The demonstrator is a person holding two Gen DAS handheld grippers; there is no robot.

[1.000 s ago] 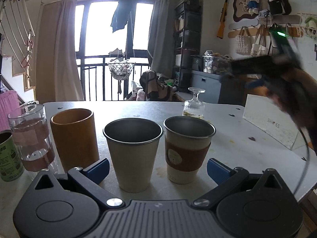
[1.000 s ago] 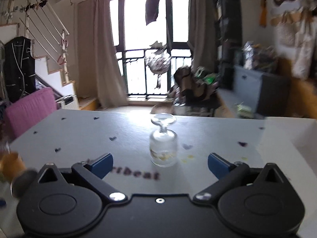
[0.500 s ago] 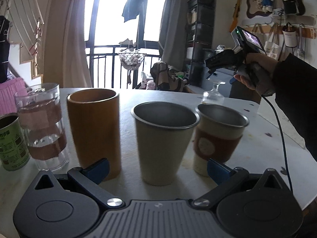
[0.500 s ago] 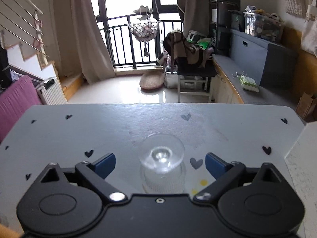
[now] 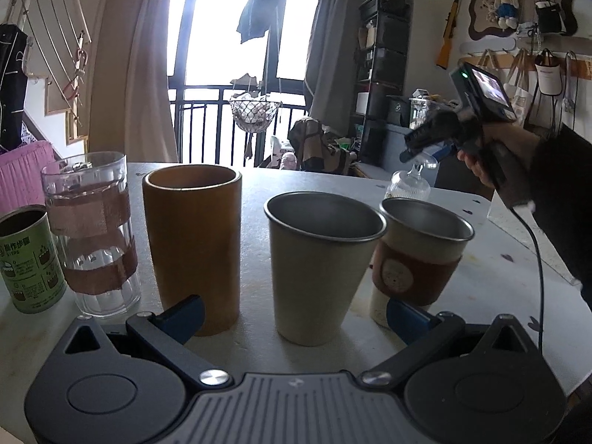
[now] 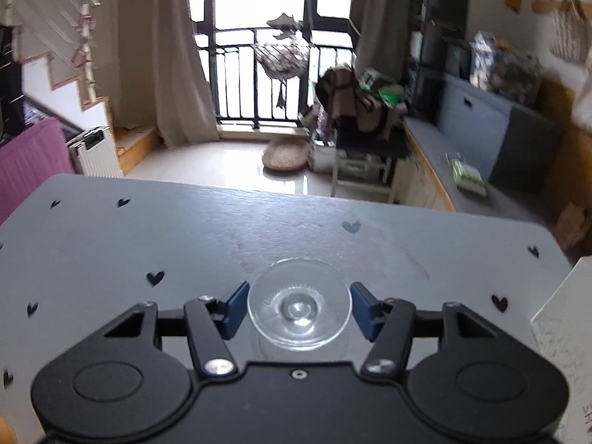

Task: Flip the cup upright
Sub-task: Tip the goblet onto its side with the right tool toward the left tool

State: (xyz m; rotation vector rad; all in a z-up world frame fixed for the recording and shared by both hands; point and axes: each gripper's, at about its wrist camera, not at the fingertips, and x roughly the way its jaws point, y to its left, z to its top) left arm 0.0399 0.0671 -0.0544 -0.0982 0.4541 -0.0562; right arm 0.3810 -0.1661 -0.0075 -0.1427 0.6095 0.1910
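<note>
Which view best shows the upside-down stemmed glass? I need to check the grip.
The right wrist view: the stemmed glass sits close, foot up, between the right gripper's blue fingertips. The left wrist view shows it small and distant behind the sleeved metal cup, partly hidden.

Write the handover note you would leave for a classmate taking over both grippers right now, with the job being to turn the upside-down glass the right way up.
Right gripper: above the inverted stemmed glass, fingers either side of its foot; contact cannot be told.
Left gripper: open, empty, facing the row of upright cups, nearest the plain metal cup.
The glass stands mouth-down on the table, far right.
Done: approach. Left: grip, lift, flip, set down.
</note>
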